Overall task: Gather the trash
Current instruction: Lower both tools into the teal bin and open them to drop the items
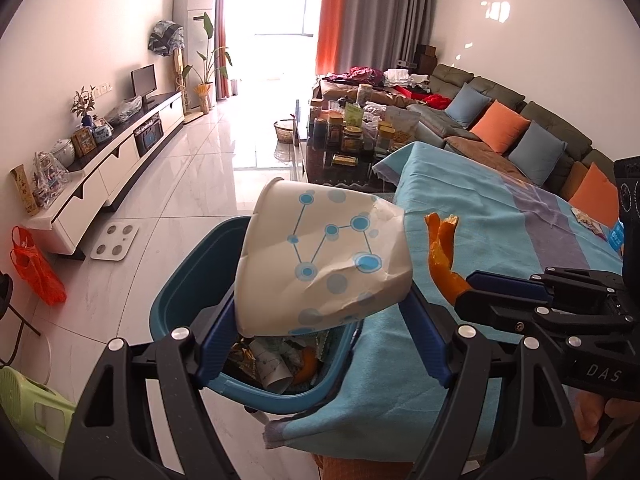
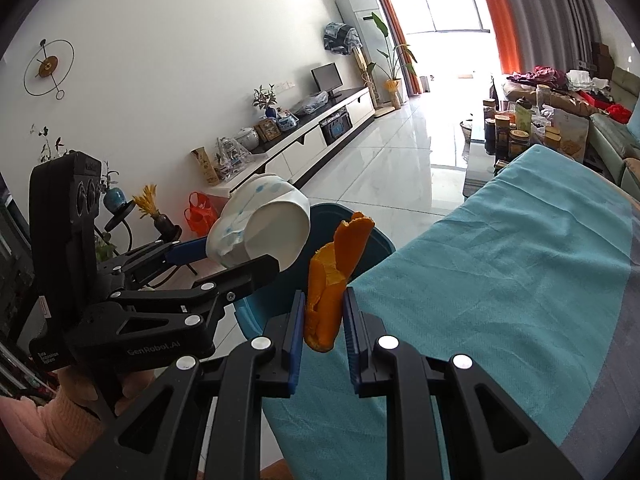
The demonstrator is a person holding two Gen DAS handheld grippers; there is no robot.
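My left gripper (image 1: pixel 322 320) is shut on a crumpled white paper cup with blue dots (image 1: pixel 324 260) and holds it tilted above a blue trash bin (image 1: pixel 176 300) that holds wrappers and peel. The cup (image 2: pixel 264 228) and left gripper (image 2: pixel 224 260) also show in the right wrist view. My right gripper (image 2: pixel 323 312) is shut on an orange peel (image 2: pixel 332 276), upright, at the table's edge beside the bin (image 2: pixel 376 244). The peel (image 1: pixel 442 256) and right gripper (image 1: pixel 472 292) show at the right of the left wrist view.
A teal cloth (image 2: pixel 500 280) covers the table, with a wrapper (image 1: pixel 588 220) at its far right. A cluttered dark coffee table (image 1: pixel 348 144) and sofa (image 1: pixel 520 128) lie beyond. A TV cabinet (image 1: pixel 120 160), a floor scale (image 1: pixel 114 242), an orange bag (image 1: pixel 36 268) and a green stool (image 1: pixel 32 412) are left.
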